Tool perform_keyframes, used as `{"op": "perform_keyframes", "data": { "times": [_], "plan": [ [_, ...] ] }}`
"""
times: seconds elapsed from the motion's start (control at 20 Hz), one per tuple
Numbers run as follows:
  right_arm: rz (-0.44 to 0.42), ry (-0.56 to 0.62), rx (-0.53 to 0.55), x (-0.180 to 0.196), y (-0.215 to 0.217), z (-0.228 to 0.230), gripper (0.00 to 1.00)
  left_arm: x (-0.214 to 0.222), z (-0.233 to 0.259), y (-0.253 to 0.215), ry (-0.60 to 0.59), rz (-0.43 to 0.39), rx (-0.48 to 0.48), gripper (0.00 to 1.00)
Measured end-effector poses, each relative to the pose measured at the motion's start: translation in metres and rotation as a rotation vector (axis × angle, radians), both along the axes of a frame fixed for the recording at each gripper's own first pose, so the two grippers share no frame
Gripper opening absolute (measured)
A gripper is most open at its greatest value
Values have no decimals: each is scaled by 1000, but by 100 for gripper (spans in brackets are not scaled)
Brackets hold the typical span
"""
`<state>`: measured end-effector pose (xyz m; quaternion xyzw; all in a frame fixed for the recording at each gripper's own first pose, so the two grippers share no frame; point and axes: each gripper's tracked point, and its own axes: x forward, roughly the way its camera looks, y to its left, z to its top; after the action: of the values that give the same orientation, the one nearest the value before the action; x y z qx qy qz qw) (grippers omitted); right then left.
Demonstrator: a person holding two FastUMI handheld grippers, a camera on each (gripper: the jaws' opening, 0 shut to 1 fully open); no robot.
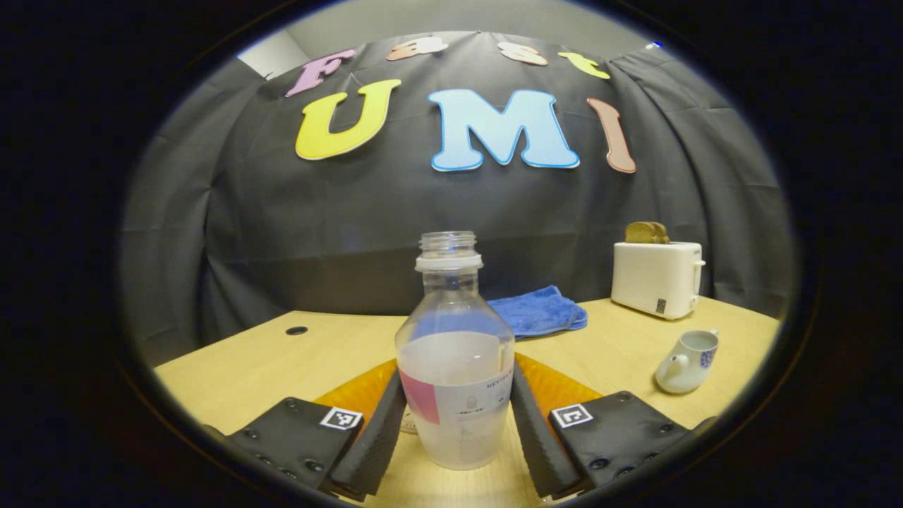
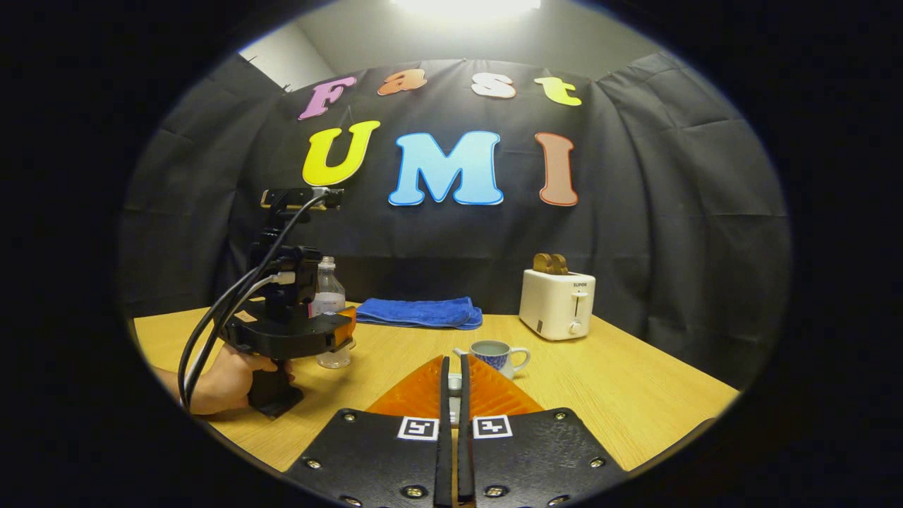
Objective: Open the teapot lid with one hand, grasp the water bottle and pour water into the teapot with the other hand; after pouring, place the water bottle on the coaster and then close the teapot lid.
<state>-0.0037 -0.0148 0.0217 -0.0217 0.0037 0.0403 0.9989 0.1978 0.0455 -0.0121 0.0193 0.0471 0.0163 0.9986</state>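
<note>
My left gripper [image 1: 457,430] has its two fingers spread to either side of the water bottle [image 1: 455,367], which stands uncapped and upright on the wooden table [image 1: 621,346]; each finger looks close against the bottle's lower body, but I cannot tell if both press on it. Ahead and to the right of that tool sits the teapot [image 1: 686,361], its lid off. My right gripper [image 2: 454,395] has its fingers drawn almost together, with something small and pale between them that may be the lid; I cannot tell. The teapot [image 2: 497,355] sits just beyond its tips.
</note>
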Motion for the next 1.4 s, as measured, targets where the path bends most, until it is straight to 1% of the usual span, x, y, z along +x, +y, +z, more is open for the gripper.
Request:
{"op": "perform_keyframes", "data": {
  "times": [0.15, 0.25, 0.35, 0.45, 0.55, 0.9, 1.0, 1.15, 1.2, 1.4],
  "plan": [
    [2, 39, 25, -20, -7, -16, 4, -2, 7, -10, -8, -15, 21, 87],
    [3, 65, 36, -29, -8, -25, 4, -2, 20, -20, -30, -29, 65, 87],
    [14, 83, 35, -39, -8, -33, 4, 0, 30, -31, -49, -40, 130, 87],
    [25, 95, 27, -51, -8, -39, 3, 1, 39, -41, -68, -49, 203, 87],
    [36, 84, 41, -60, -7, -36, 4, 3, 43, -52, -78, -61, 277, 87],
    [98, 69, 31, -83, 8, -33, 3, 15, 35, -87, -37, -129, 576, 88],
    [102, 64, 33, -87, 9, -31, 3, 18, 30, -95, -23, -142, 650, 87],
    [106, 57, 29, -90, 8, -31, 4, 20, 26, -107, -13, -156, 796, 87],
    [105, 60, 25, -92, 8, -33, 4, 21, 22, -113, 5, -165, 876, 87],
    [83, 57, 41, -93, -2, -31, 4, 19, 11, -131, 16, -198, 1002, 88]
  ]
}}
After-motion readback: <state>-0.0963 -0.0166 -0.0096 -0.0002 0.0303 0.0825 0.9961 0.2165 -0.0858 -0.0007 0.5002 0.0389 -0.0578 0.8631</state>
